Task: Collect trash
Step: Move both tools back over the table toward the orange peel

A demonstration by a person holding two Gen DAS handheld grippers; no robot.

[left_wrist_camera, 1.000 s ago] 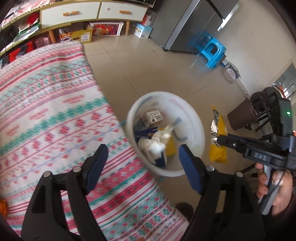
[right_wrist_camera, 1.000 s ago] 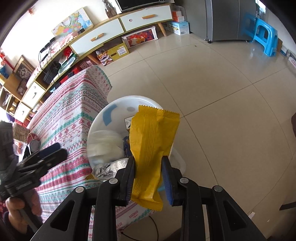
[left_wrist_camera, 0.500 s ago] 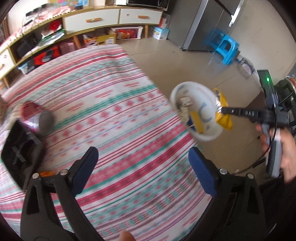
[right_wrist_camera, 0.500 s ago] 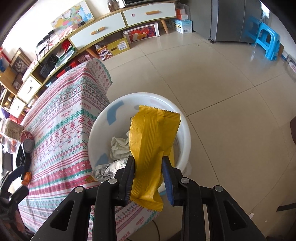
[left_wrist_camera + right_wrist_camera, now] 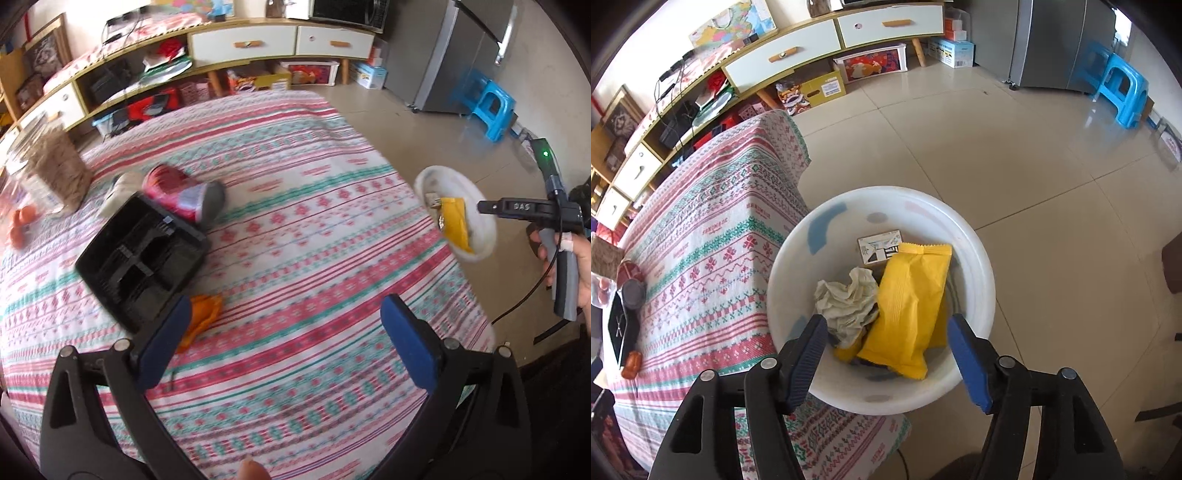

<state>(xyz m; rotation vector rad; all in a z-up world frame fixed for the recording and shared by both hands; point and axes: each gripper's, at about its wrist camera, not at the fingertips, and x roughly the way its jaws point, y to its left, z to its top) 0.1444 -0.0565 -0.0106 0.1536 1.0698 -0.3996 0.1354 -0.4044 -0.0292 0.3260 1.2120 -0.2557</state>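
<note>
So my right gripper (image 5: 886,354) hangs over the bin (image 5: 979,258) with its fingers spread wide and nothing between them. The yellow wrapper (image 5: 908,302) lies inside the bin, on top of a crumpled tissue (image 5: 849,299) and beside a small carton (image 5: 881,245), so I judge that piece dealt with. My left gripper (image 5: 284,339) is also wide open and empty, pointed across the table (image 5: 314,258). Left there, as far as I can see: a red can (image 5: 181,195) on its side, touching a black tray (image 5: 142,256), and an orange scrap (image 5: 205,314) just beside my left finger. Whether the tray counts as trash I cannot tell. I reckon the job is partly done, with at least the can and scrap to go.
</note>
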